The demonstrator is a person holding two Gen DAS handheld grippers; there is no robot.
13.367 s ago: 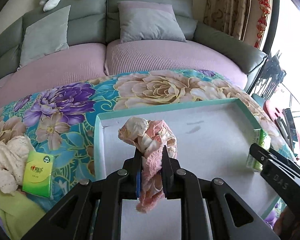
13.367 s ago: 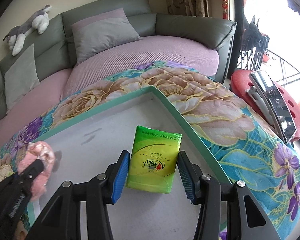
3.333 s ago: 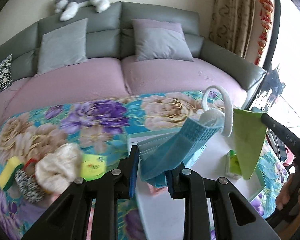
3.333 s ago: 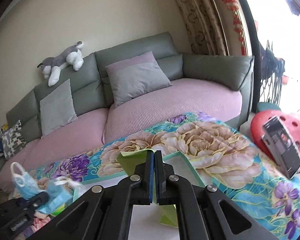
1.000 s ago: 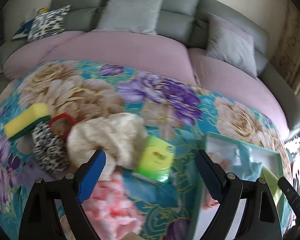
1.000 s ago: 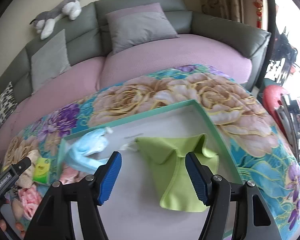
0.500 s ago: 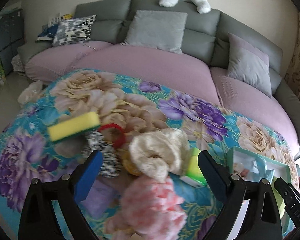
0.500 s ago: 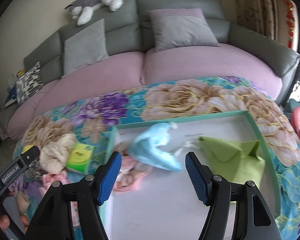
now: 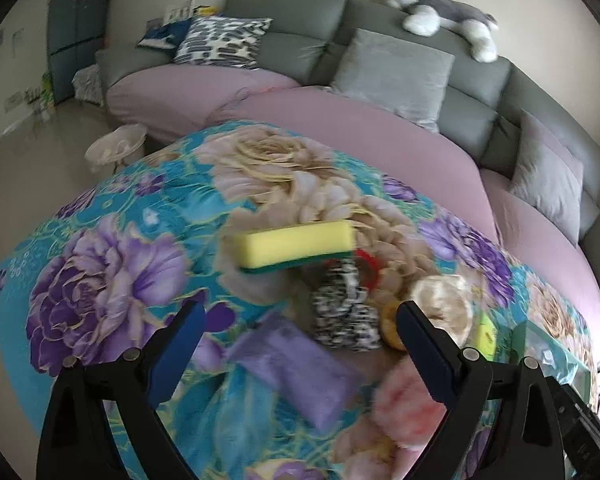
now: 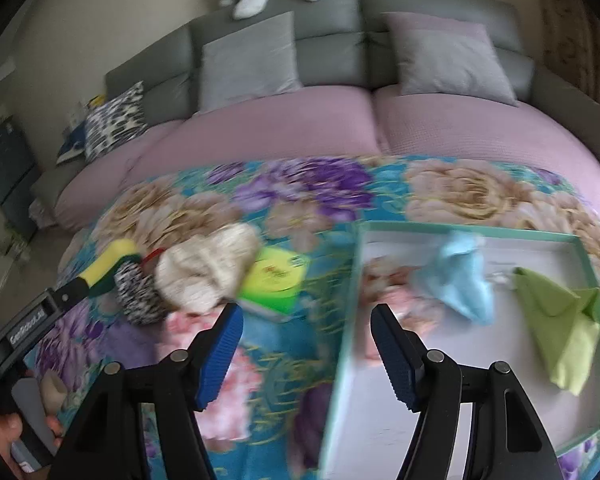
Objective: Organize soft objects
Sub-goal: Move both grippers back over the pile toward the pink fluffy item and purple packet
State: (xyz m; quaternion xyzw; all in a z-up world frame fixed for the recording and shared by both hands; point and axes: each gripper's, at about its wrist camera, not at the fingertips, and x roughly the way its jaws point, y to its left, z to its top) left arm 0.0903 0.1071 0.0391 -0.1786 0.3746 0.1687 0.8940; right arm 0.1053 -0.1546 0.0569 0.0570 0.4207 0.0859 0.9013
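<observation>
Sponge (image 9: 296, 249), long axis crosswise to the wide-open, empty fingers of the left gripper (image 9: 298, 344), lies beyond them, left of the tray (image 10: 452, 236), farther from the open, empty right gripper (image 10: 306, 346).

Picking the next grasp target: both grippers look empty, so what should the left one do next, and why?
Probably ease the left gripper down onto the purple cloth. Its jaws are wide open with nothing between them, the cloth lies right under them, and it sits outside the teal tray with the rest of the pile.
</observation>
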